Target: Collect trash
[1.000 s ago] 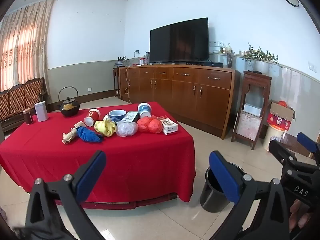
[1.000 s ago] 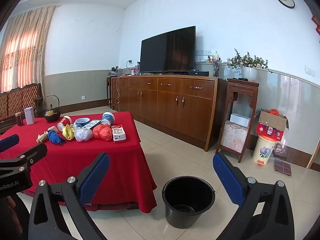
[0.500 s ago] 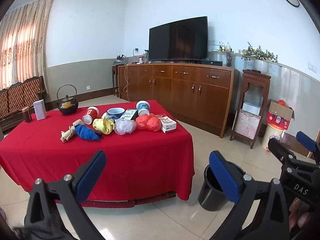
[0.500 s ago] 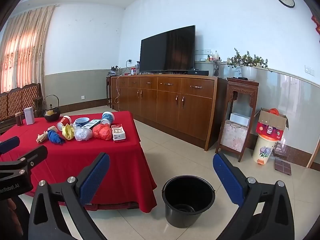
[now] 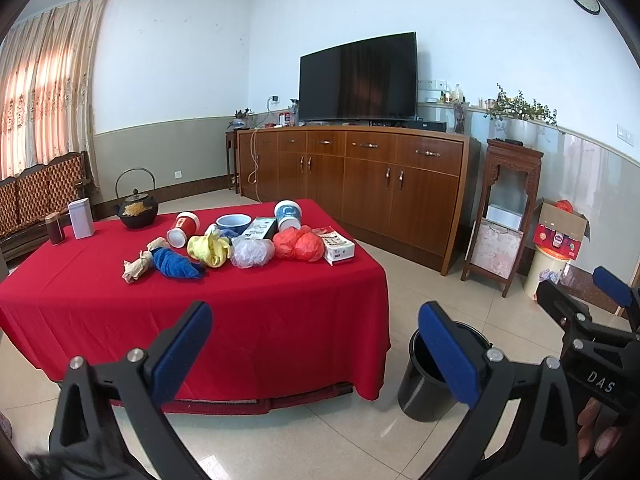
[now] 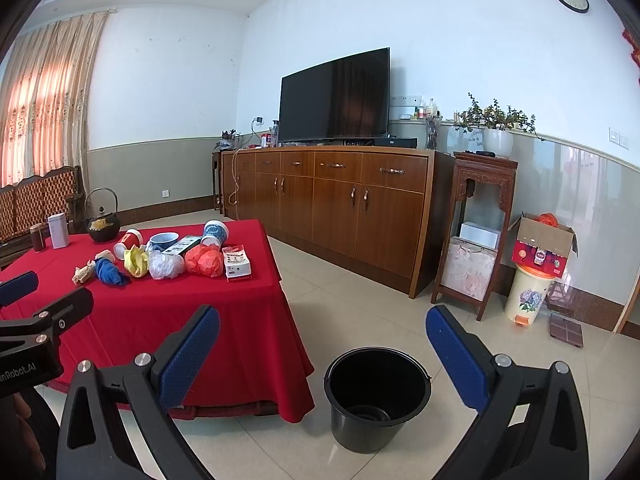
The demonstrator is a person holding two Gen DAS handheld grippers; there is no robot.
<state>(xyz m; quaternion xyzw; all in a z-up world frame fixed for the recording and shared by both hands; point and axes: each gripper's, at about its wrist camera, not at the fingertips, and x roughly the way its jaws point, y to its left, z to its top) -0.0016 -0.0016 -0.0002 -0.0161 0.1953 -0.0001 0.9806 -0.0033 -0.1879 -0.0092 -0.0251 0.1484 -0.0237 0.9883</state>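
Low table (image 5: 240,304) under a red cloth, on the tiled floor (image 6: 360,284) ahead of me. On the cloth, far left: dark jar (image 5: 55,229), white tin (image 5: 81,218), black iron kettle (image 5: 136,210). Middle cluster, near row left to right: crumpled brown paper (image 5: 138,267), blue rag (image 5: 176,264) touching it, yellow bag (image 5: 210,250), clear bag (image 5: 253,253), red bag (image 5: 299,244), small white box (image 5: 335,246) nearest the right edge. Back row: red cup (image 5: 183,229) tipped on its side, blue bowl (image 5: 233,223), flat dark box (image 5: 260,228), blue-and-white cup (image 5: 288,215). On the floor just beside the table's right corner: black bucket (image 6: 376,396), upright.
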